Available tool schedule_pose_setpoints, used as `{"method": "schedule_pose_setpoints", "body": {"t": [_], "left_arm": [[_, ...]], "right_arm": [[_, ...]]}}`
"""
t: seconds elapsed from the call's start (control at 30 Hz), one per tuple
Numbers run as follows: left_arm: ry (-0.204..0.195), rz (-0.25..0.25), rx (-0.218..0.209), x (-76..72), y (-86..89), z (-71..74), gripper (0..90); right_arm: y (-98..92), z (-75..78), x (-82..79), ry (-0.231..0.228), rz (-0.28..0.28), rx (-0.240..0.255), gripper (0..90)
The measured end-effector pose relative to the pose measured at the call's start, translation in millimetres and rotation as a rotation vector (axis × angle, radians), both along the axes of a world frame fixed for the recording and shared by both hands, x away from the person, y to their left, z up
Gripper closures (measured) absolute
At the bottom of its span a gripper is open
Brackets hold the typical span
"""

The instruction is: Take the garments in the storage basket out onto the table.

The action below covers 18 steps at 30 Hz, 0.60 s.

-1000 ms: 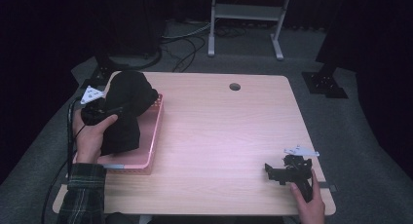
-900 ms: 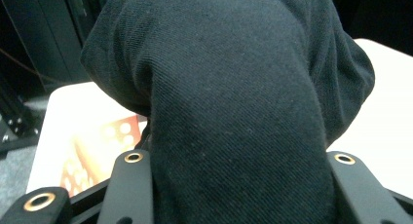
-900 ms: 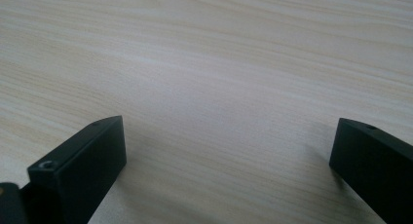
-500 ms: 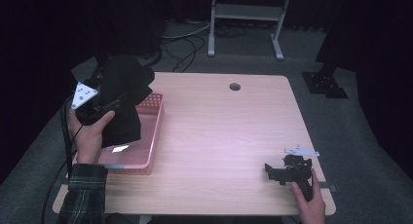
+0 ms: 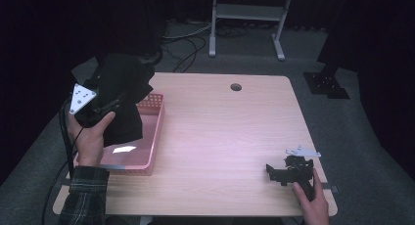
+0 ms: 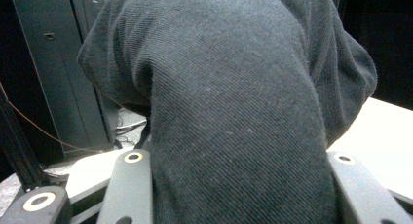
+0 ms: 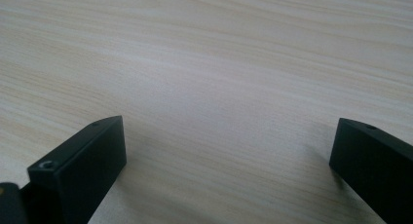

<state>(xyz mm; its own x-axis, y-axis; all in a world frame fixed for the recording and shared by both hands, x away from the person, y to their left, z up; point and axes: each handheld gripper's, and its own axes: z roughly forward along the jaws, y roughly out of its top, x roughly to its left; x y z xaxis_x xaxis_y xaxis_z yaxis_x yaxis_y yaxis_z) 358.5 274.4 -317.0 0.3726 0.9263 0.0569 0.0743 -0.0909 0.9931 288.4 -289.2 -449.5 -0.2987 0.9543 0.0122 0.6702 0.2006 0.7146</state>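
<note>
My left tongs (image 5: 105, 105) are clamped on one dark garment (image 5: 122, 95), a soft, finely ribbed cloth bunched between both jaws and bulging up past them in the left gripper view (image 6: 234, 102). I hold it lifted above the far left corner of the single pink basket (image 5: 151, 137), a rectangular plastic tray with latticed walls, its lower folds hanging down into the basket. My right tongs (image 5: 281, 173) rest on the pale wood-grain tabletop (image 5: 220, 132) well right of the basket, jaws spread wide with nothing between them
</note>
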Motion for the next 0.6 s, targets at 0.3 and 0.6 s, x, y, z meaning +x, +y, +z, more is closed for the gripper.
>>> {"method": "schedule_pose_setpoints", "body": {"t": [0.3,0.6], "left_arm": [[0.006,0.001,-0.023,-1.2,2.6,4.1,50.7],[0.003,-0.004,-0.033,-7.9,0.8,17.8,50.6]], "right_arm": [[0.0,0.0,0.0,0.000,0.000,0.000,0.0],[0.0,0.0,0.0,0.000,0.000,0.000,0.0]]}}
